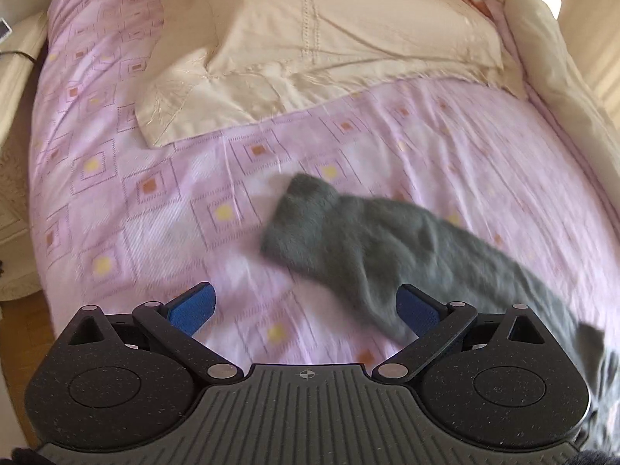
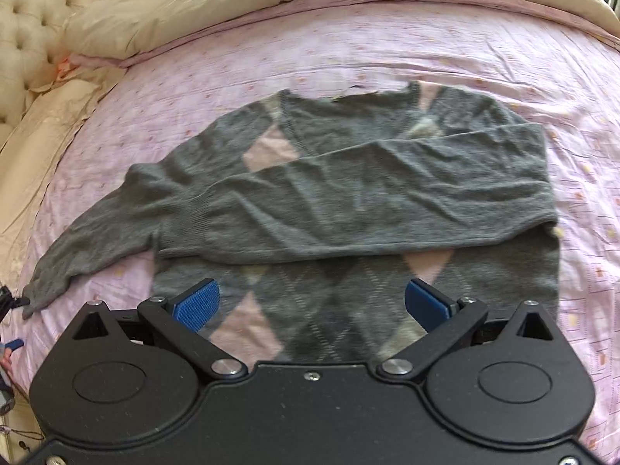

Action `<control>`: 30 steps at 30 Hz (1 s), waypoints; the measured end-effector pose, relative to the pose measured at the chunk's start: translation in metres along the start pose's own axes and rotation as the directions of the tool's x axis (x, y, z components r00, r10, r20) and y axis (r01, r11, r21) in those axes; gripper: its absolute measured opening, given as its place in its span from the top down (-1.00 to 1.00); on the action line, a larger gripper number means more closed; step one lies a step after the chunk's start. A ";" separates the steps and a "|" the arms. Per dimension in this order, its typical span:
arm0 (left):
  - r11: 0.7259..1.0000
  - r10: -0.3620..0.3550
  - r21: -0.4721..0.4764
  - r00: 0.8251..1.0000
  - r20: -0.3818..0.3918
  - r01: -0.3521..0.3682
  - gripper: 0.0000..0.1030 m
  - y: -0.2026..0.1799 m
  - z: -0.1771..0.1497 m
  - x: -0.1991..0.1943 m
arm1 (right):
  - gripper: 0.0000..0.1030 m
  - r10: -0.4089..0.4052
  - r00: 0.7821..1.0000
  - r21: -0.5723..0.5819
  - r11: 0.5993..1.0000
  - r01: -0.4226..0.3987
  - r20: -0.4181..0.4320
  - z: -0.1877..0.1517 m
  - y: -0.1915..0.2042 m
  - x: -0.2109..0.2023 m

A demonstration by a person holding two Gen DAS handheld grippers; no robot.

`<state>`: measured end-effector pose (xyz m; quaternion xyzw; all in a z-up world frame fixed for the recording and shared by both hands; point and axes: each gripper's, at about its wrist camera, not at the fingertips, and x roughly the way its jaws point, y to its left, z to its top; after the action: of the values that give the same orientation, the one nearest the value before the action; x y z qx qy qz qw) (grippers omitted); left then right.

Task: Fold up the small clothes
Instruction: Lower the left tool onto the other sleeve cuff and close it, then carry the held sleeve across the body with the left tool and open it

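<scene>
Currently mid-fold: grey sweater (image 2: 348, 193) flat on pink bedspread (image 2: 503, 58).
Left gripper (image 1: 306, 306) and right gripper (image 2: 312, 302) both spread wide, holding nothing; outstretched sleeve (image 1: 348, 232) near left gripper, probably next fold.

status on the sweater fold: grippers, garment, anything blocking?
Left gripper open, empty, above outstretched sleeve. Right gripper open, empty, over sweater hem. One sleeve already folded across chest, other still out. Pillow clear of garment.
</scene>
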<state>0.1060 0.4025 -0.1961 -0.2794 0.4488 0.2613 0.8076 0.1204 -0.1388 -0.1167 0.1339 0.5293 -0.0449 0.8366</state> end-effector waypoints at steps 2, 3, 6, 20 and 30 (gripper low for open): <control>1.000 -0.015 -0.019 1.000 -0.009 0.015 -0.95 0.003 0.005 0.007 | -0.99 0.000 1.000 -0.016 1.000 0.000 -0.009 0.000 0.009 0.001; 0.999 -0.026 -0.026 1.000 -0.012 0.026 -0.95 0.003 0.009 0.012 | -0.99 0.000 1.000 -0.025 1.000 -0.001 -0.013 0.000 0.014 0.002; 0.999 -0.034 -0.010 0.999 0.011 0.034 -0.94 0.000 0.017 0.019 | -0.99 0.002 1.000 -0.051 0.999 -0.003 -0.024 -0.001 0.027 0.004; 0.990 -0.096 0.112 0.993 0.075 0.087 0.83 -0.022 0.031 0.010 | -0.99 0.016 0.999 -0.064 0.998 -0.018 -0.041 0.002 0.048 0.008; 0.896 -0.387 0.296 0.909 0.154 0.331 0.83 -0.105 0.017 -0.095 | -0.99 0.047 0.998 -0.004 0.999 -0.047 -0.044 -0.010 0.021 0.003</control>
<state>0.1426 0.3236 -0.0834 -0.2188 0.3327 0.0727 0.9144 0.1173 -0.1161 -0.1198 0.1454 0.5444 -0.0211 0.8259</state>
